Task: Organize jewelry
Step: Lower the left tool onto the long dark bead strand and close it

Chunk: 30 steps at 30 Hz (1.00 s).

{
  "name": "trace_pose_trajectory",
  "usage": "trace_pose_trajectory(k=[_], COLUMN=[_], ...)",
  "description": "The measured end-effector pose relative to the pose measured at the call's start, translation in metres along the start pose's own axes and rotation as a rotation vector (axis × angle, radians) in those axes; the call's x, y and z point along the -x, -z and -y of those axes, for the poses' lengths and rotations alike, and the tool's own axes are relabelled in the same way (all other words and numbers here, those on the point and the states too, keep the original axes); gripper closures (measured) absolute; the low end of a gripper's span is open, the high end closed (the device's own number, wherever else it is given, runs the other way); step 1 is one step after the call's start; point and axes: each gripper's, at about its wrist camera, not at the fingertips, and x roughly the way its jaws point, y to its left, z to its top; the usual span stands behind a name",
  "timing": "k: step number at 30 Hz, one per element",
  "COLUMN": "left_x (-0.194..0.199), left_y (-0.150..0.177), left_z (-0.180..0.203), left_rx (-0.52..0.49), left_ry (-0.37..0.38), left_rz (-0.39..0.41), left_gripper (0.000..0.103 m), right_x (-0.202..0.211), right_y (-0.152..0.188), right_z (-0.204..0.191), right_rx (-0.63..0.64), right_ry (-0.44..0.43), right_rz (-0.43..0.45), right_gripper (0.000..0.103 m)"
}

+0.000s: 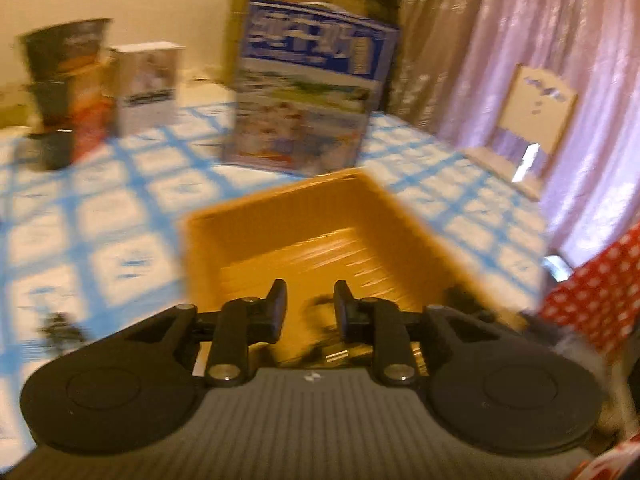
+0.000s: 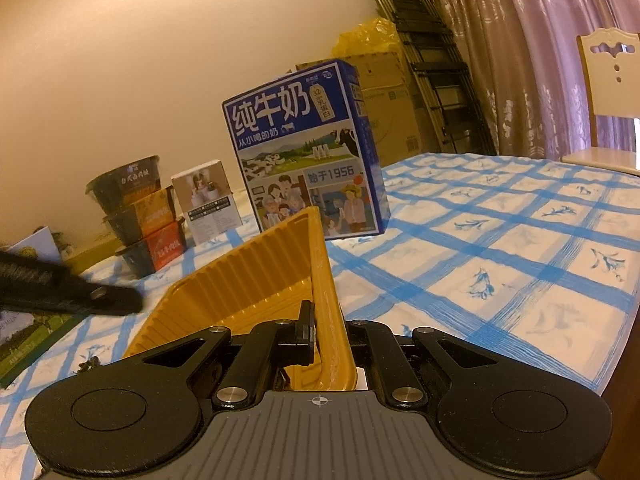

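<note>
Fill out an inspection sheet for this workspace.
Surface: table under a blue-checked cloth.
Job's things: yellow ribbed tray, tilted; dark blurred item by the left claw's fingers, perhaps jewelry.
Clutter: blue milk carton box, stacked noodle bowls, small white box.
Grippers: left claw open over the tray; right claw shut on the tray's rim.
Cables: nothing seen.
Surroundings: curtain, chair, folded ladder, cardboard boxes.
</note>
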Motion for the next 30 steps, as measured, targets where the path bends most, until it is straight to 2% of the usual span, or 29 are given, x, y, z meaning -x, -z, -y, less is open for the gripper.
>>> trace_pose_trajectory(k=[4,11,15,18,21,23,25,27,30], left_x=[0.020,0.041,0.042,0.038,0.033,0.028,0.021,0.011,-0.003], left_y=[0.017,0.051,0.070,0.077,0.081,0.081,0.082,0.081,0.081], left_z=[-0.045,-0.117,-0.133,-0.134,-0.132,-0.127,-0.123,-0.120,-0.114], left_rx=[-0.021,0.103,0.148,0.157,0.177,0.181,0.193,0.204,0.175], left_ry=[-0.160,-0.339,-0.366,-0.358,-0.335,-0.333,-0.331,-0.329,-0.365], left_rz=[-0.028,-0.100,-0.147,-0.167,-0.177,-0.175,-0.177,-0.185,-0.181], left_gripper=[0.073,0.068,0.067,0.063,0.057,0.046,0.041,0.040,0.040], right_x=[0.000,-0.001,-0.001,0.000,-0.001,0.000,-0.001,-0.001,-0.001], right_y=[0.000,0.001,0.002,0.002,0.002,0.002,0.002,0.002,0.002], right_z=[0.000,-0.002,-0.002,-0.002,-0.002,-0.001,-0.002,-0.002,-0.002], right_rx=[0.003,0.008,0.011,0.011,0.012,0.009,0.011,0.011,0.011], right_ry=[0.000,0.004,0.007,0.011,0.010,0.009,0.010,0.009,0.010], right_rz=[0.003,0.003,0.003,0.002,0.001,0.001,0.002,0.002,0.002], right_gripper=[0.096,0.096,0.096,0.096,0.096,0.096,0.096,0.096,0.096])
